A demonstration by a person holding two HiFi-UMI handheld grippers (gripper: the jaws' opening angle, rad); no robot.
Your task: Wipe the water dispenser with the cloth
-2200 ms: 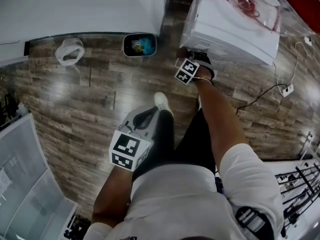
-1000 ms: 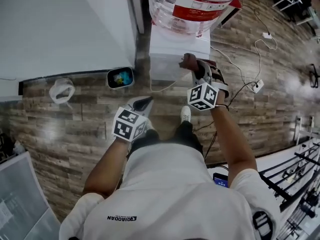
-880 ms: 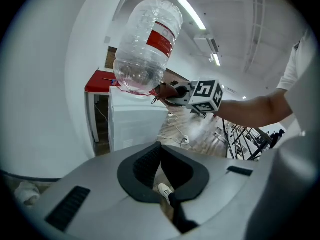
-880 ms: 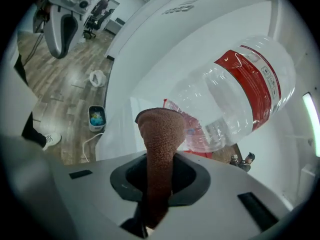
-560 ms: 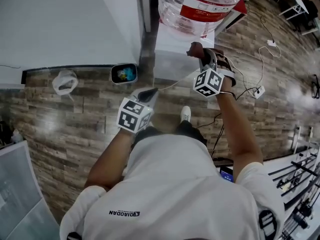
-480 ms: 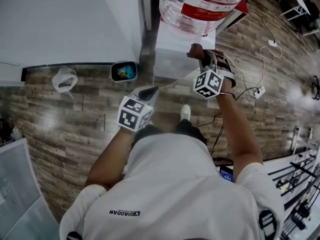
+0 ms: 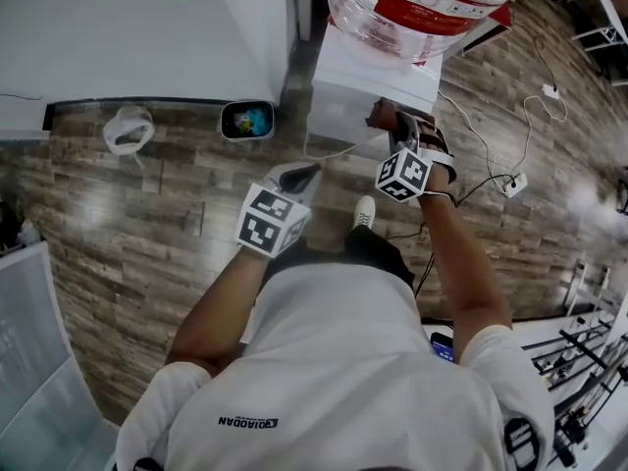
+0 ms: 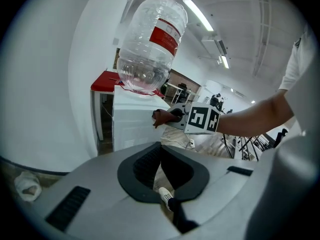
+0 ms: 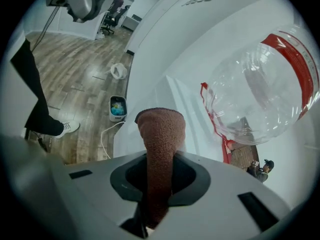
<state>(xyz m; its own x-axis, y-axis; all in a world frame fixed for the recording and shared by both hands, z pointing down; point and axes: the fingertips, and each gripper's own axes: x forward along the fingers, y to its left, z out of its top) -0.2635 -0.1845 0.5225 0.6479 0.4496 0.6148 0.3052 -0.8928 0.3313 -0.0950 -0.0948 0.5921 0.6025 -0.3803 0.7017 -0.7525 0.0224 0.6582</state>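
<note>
- Right gripper (image 9: 156,196) is pinched tight on the brown cloth (image 9: 160,139), right by the top edge of the white water dispenser (image 7: 365,81).
- Left gripper (image 7: 297,178) is closed on nothing.
- Best to press the cloth flat, rub slowly, and not bump the big bottle (image 7: 422,3).

Wood-plank floor (image 7: 147,194), white wall (image 7: 118,27), ceiling strip lights (image 8: 197,14), small bin (image 7: 247,119) beside wall

I wear a white short-sleeved shirt (image 7: 343,361) with small dark lettering low on it, black trousers (image 7: 378,248) and a white shoe (image 7: 364,211), and my grey left gripper (image 7: 304,173) and right gripper (image 7: 392,126) each bear a cube of black-and-white square markers.
</note>
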